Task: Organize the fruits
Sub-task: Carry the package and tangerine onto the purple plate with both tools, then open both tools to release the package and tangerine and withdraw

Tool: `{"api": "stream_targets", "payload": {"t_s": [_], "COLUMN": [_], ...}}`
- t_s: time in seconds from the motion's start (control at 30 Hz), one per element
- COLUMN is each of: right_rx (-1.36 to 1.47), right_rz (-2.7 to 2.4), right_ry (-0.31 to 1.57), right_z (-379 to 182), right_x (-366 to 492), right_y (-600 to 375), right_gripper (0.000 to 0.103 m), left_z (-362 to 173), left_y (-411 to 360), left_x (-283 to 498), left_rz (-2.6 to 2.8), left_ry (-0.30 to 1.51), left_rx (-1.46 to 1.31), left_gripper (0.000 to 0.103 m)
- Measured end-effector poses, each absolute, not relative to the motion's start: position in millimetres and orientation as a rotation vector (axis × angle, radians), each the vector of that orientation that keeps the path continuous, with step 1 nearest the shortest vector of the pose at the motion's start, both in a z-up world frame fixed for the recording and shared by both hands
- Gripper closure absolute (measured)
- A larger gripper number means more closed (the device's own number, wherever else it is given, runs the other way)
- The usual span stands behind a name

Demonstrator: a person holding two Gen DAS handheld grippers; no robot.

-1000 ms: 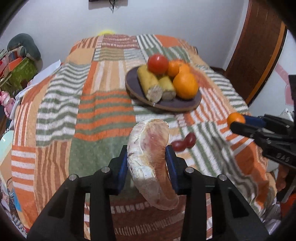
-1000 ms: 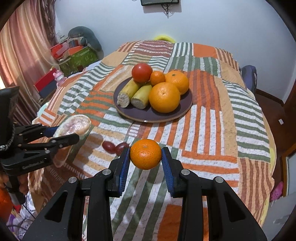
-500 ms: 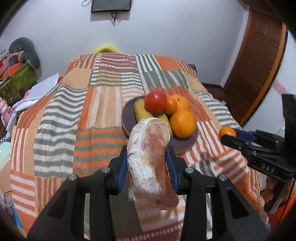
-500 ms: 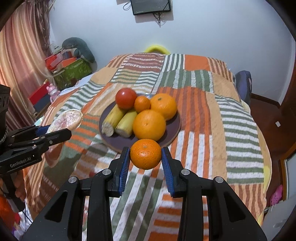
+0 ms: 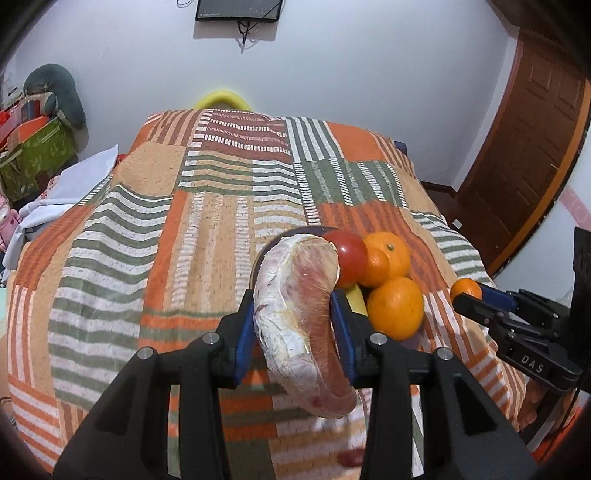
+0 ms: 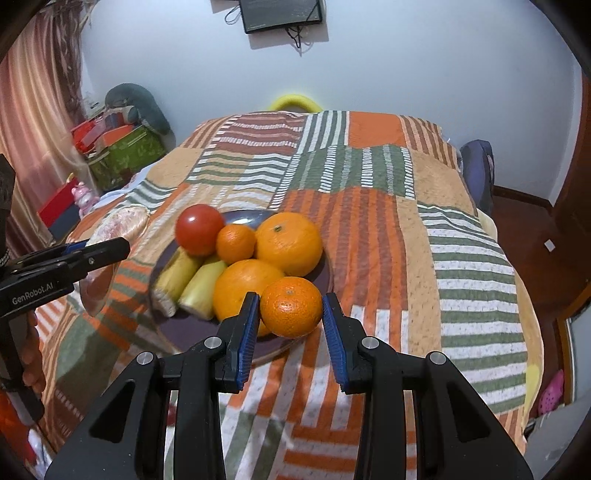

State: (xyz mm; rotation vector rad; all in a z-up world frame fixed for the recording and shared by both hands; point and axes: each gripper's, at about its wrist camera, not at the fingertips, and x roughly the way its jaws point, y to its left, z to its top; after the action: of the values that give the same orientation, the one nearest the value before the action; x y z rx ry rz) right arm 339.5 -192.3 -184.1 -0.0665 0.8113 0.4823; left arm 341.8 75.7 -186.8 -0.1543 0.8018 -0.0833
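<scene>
Right wrist alone shows bananas (image 6: pixel 186 282) on plate (image 6: pixel 177 328).

Ahead of us a striped patchwork bedspread (image 5: pixel 207 229) covers the bed, a white wall (image 6: pixel 406 62) behind it, a wooden door (image 5: pixel 532 155) to our right.

We've got a bed with a striped patchwork quilt (image 6: pixel 461 236) in orange, green and white. On the white wall above it hangs a dark screen (image 6: pixel 280 14) with cables dangling. Left side is clutter: a green patterned box (image 6: pixel 125 157), a grey plush thing (image 6: pixel 138 107) on top, pinkish curtain (image 6: pixel 37 122). There's a brown wooden door (image 5: pixel 524 155) on the right.
</scene>
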Motion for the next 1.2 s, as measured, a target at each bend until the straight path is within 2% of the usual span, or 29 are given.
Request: {"api": "stream_targets", "payload": {"t_s": [0.43,0.97,1.07,1.2], "right_rx": [-0.063,-0.012,-0.008,-0.023], "right_rz": [0.481,0.465,0.463,0.459], "right_ry": [0.828,0.901,0.915,0.896], "right_z": [-202.2,-214.3,-215.0,-210.1], "right_x": [363.4,387.4,389.5,384.3], "right_y": [-181.9,-185.9,-187.9,-190.5], "right_gripper": [0.071,0.071,0.066,0.058], "left_z": [-209.8,-223.9,-223.0,-221.5], "left_y": [82.1,83.0,81.1,78.8], "left_x": [388.8,394.5,393.5,390.3], "left_rz": [-0.053,-0.044,-0.033,-0.046], "left_ry": [0.841,0.891,0.895,0.904], "left_rx": [-0.242,-0.245,-0.224,-0.209], "left_gripper": [0.064,0.063,0.058,0.058]}}
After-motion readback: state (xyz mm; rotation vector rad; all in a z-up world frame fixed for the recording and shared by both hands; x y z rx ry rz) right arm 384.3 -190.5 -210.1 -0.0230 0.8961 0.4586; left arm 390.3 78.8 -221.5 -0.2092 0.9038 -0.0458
